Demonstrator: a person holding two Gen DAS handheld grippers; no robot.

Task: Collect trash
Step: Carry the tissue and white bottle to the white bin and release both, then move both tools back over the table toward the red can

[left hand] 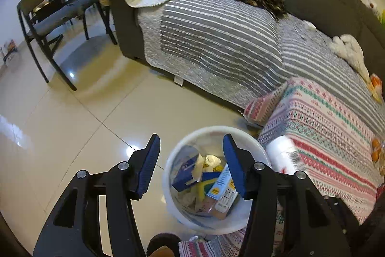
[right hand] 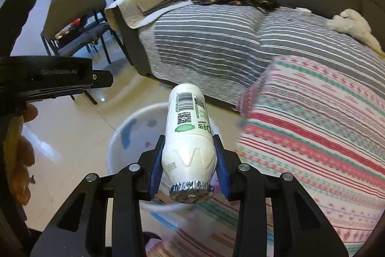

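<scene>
A white round bin (left hand: 169, 187) stands on the tiled floor beside a cloth-covered table. Inside lie a blue box (left hand: 185, 172), a crumpled tissue (left hand: 212, 160) and a blue-and-white carton (left hand: 222, 192). My left gripper (left hand: 191, 139) hangs over the bin, open, with nothing between its blue pads. In the right wrist view my right gripper (right hand: 189, 139) is shut on a white plastic bottle (right hand: 187, 127) with a barcode label; its foil-sealed mouth points back at the camera. The bottle hovers over the bin (right hand: 120, 136), whose inside is blurred here.
A table under a patterned red-and-green cloth (left hand: 324, 136) stands right of the bin, with a bag of oranges (left hand: 375, 151) at its far edge. A grey sofa with a striped cover (left hand: 216, 40) runs behind. A dark chair (left hand: 55, 4) stands at the left. A hand (right hand: 21, 148) holds the left gripper's body (right hand: 48, 78).
</scene>
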